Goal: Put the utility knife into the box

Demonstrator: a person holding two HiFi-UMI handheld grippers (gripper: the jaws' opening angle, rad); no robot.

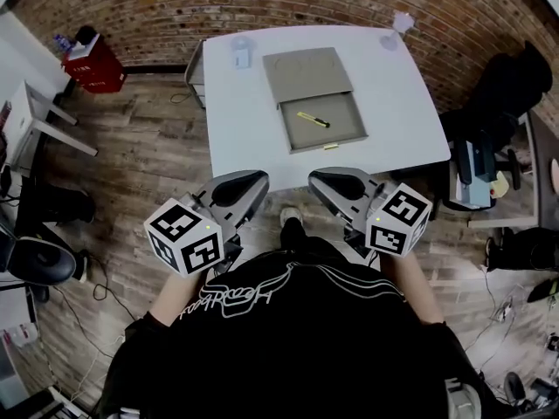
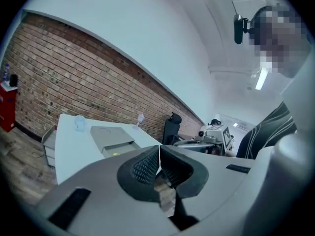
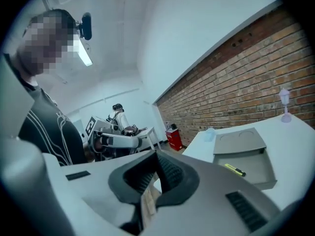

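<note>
Lying slantwise in the box [image 1: 342, 138], the utility knife [image 1: 313, 120] sits well ahead of the right gripper [image 1: 316, 180] and left gripper [image 1: 262, 180], both closed, empty.

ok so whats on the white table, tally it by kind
box: 1
utility knife: 1, lying in the box's open tray
small clear objects: 2
total: 4

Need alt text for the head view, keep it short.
A yellow utility knife lies in the open grey box on a white table. Nearer the camera, a person holds the left tongs and right tongs shut and empty.
</note>
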